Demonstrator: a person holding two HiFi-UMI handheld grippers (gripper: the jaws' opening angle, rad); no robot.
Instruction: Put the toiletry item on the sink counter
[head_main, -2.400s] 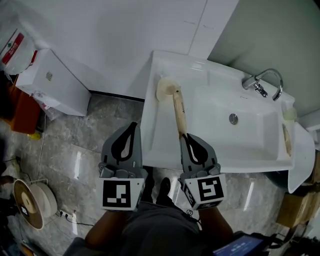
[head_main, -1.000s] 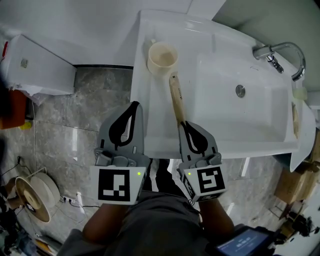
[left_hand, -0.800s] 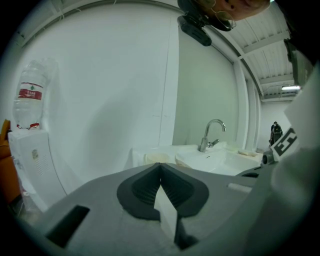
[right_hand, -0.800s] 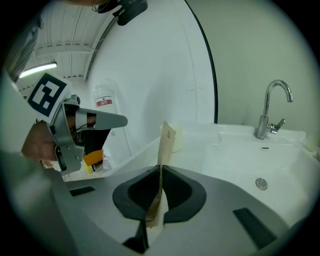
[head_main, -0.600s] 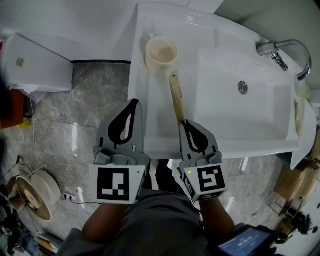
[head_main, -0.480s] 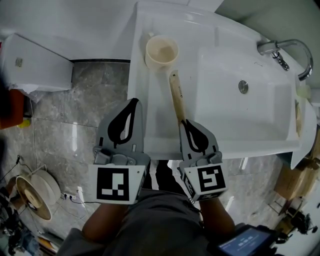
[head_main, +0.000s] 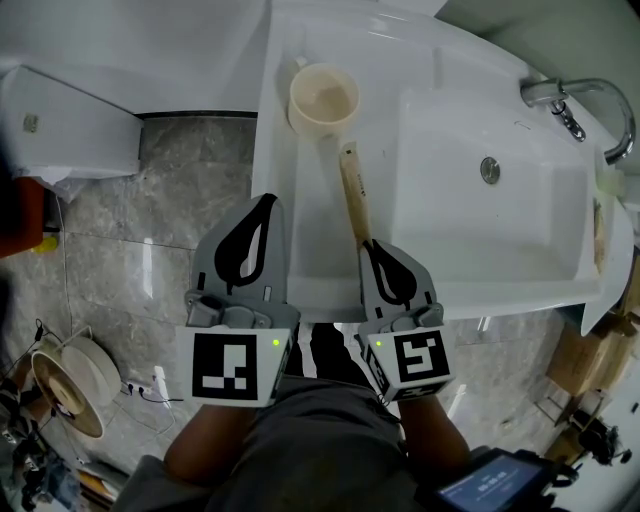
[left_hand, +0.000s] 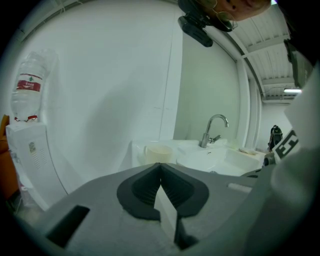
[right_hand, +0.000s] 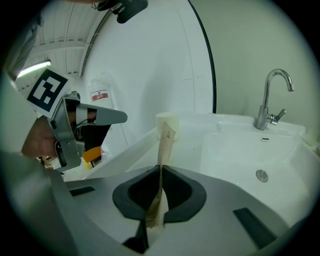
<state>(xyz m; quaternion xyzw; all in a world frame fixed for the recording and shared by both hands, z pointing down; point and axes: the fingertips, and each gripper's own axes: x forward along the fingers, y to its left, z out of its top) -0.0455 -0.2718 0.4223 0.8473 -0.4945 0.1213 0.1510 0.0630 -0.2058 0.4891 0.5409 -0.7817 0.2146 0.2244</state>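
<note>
You are keeping the left gripper (head_main: 266, 205) over the grey floor (head_main: 150, 250), just beside the front corner of the sink counter (head_main: 305, 200). Its jaws are pressing together with nothing between them, so it is not helping to carry. If you are swinging it to the right, it could be knocking the counter edge.

On the flat part of the counter, the cream cup (head_main: 323, 97) is standing near the wall. The toiletry item (head_main: 352, 195), a long flat thing in a brown paper sleeve, is pointing at that cup, and its far end is reaching close to it. I cannot tell whether the item is already touching the counter or hanging a little above it. If you are pushing forward while lowering, the tip may be hitting the cup and tipping it.

The right gripper (head_main: 368, 248) is pinching only the near end of the item, with the jaws closed on the sleeve. Because the hold is so far from the middle, the item may be turning or slipping when you are releasing it.

The item is also lying close to the ridge of the basin (head_main: 470, 230). If you are letting go too far to the right, it could be sliding down toward the drain, below the faucet (head_main: 575, 95)
</note>
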